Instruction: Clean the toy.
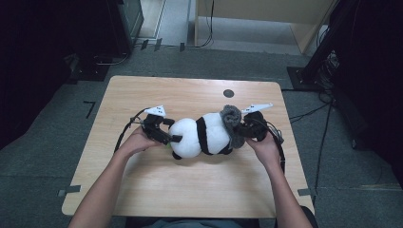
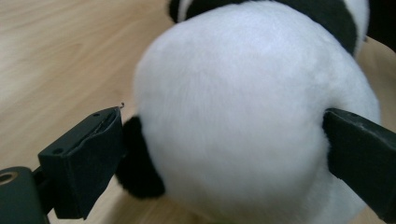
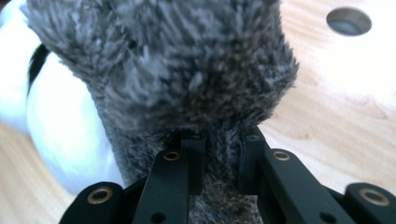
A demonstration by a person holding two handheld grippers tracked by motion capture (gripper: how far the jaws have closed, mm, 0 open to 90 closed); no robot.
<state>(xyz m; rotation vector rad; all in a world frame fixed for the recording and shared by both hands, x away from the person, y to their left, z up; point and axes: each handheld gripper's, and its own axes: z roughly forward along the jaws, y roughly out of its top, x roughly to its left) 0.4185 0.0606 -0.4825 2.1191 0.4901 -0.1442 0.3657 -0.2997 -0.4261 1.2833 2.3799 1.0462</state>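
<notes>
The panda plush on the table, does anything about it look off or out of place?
The panda plush lies on its side on the table, not upright, with a grey fuzzy piece bunched over one end. The right gripper pinches that grey piece; the left gripper straddles its white body. No damage shows.

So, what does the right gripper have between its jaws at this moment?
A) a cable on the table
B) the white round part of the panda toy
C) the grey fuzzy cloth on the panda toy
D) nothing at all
C: in the right gripper view the right gripper has its jaws closed on a narrow fold of the grey fuzzy cloth, which lies against the panda toy.
</notes>
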